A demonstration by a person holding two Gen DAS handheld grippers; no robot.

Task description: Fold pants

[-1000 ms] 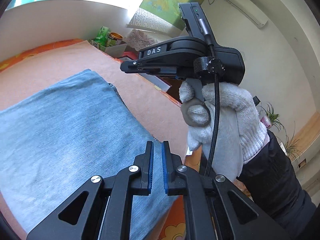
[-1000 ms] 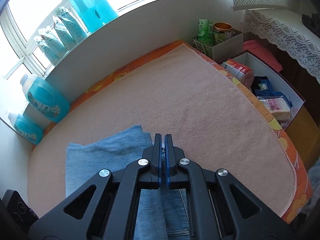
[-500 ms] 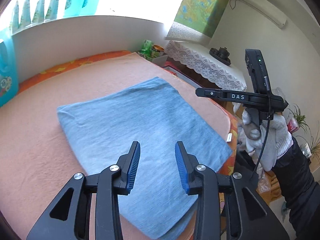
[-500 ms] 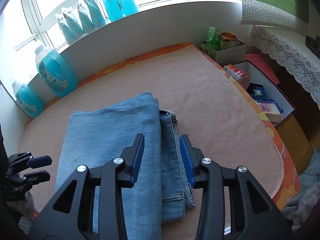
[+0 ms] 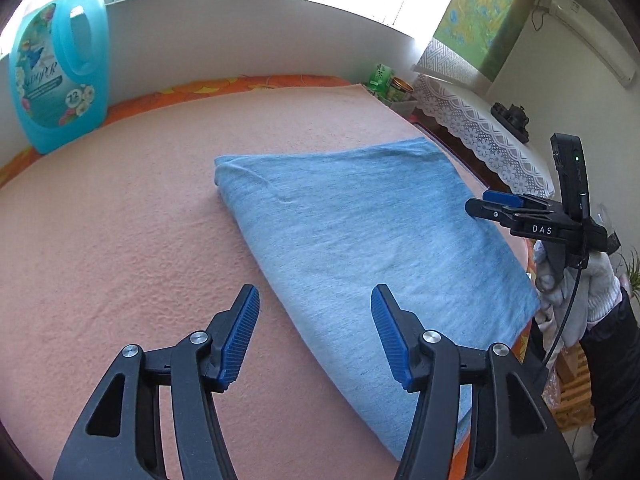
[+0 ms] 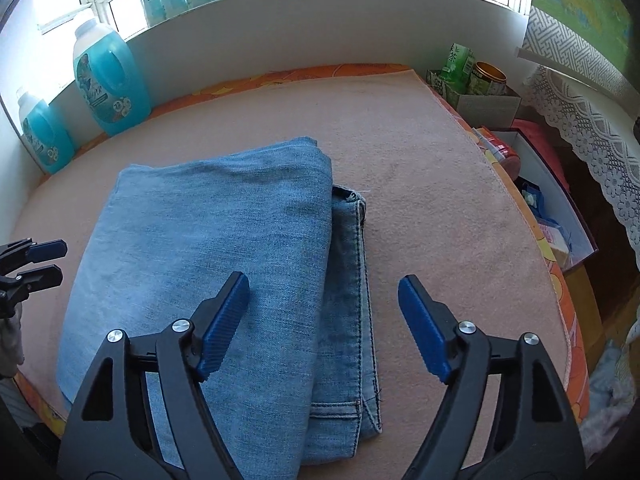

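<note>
The folded blue jeans [image 5: 360, 240] lie flat on the pink towel-covered table [image 5: 140, 220]. In the right wrist view the jeans [image 6: 208, 248] show a smooth top fold, with the hemmed layers sticking out at its right side. My left gripper [image 5: 315, 334] hovers over the near edge of the jeans; its jaws are opening with nothing between them. My right gripper [image 6: 322, 308] hangs above the stacked edge, its jaws also opening and empty. Each gripper shows in the other's view: the right gripper [image 5: 486, 204] in a gloved hand [image 5: 576, 292], the left gripper [image 6: 44, 262] at the left edge.
Blue detergent bottles [image 6: 108, 80] stand along the back wall and windowsill. A cardboard box with a can and a green carton [image 6: 468, 80] sits at the far right corner. Open boxes [image 6: 552, 216] and a lace-covered table [image 5: 480, 136] lie past the table's right edge.
Both grippers' jaws went from shut to wide apart. Both cameras have drawn back, so the whole folded jeans now show lying free on the table.
</note>
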